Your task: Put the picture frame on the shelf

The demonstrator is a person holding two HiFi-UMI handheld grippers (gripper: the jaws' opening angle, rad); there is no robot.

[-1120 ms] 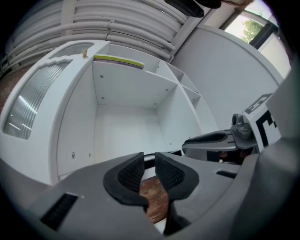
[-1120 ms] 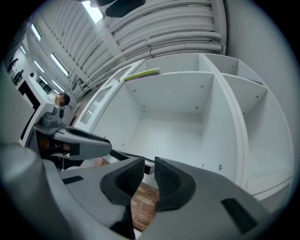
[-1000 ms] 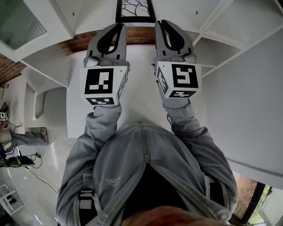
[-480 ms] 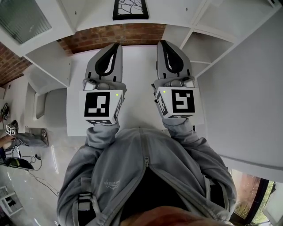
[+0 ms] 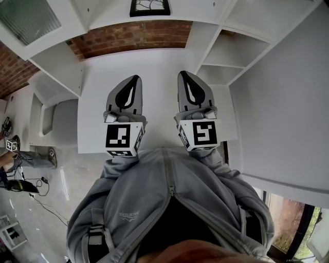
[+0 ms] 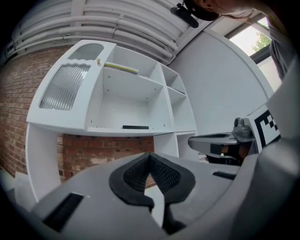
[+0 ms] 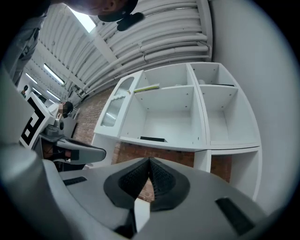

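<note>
Head view: the picture frame [image 5: 149, 7], black-edged with a web of dark lines on white, lies on the shelf [image 5: 110, 15] of the white unit at the top edge, above a strip of brick wall [image 5: 131, 37]. Both grippers are well apart from it, side by side over the white tabletop [image 5: 154, 67] and close to the person's grey jacket [image 5: 169, 200]. The left gripper [image 5: 134, 77] and the right gripper [image 5: 184, 73] each have their 2 jaws pressed together, with nothing between them. Each carries 1 marker cube, the left cube [image 5: 123, 138] and the right cube [image 5: 199, 134].

Left gripper view: the left gripper [image 6: 150, 154] points level at the unit, its dark pads [image 6: 164, 176] meeting at the tips, and it holds nothing. The picture frame [image 6: 135, 127] shows as a thin dark bar lying flat near the front edge of the shelf [image 6: 117, 131], in the wide compartment just right of a ribbed glass door [image 6: 63, 86]. A thin yellowish strip [image 6: 121, 68] lies on the board above. The right gripper [image 6: 211, 139] shows at the right.

Right gripper view: the right gripper [image 7: 150, 160] is likewise closed tip to tip and empty. The picture frame [image 7: 152, 139] lies flat at the front of the same compartment on the shelf [image 7: 178, 143]. The left gripper [image 7: 79, 152] shows at the left.
</note>
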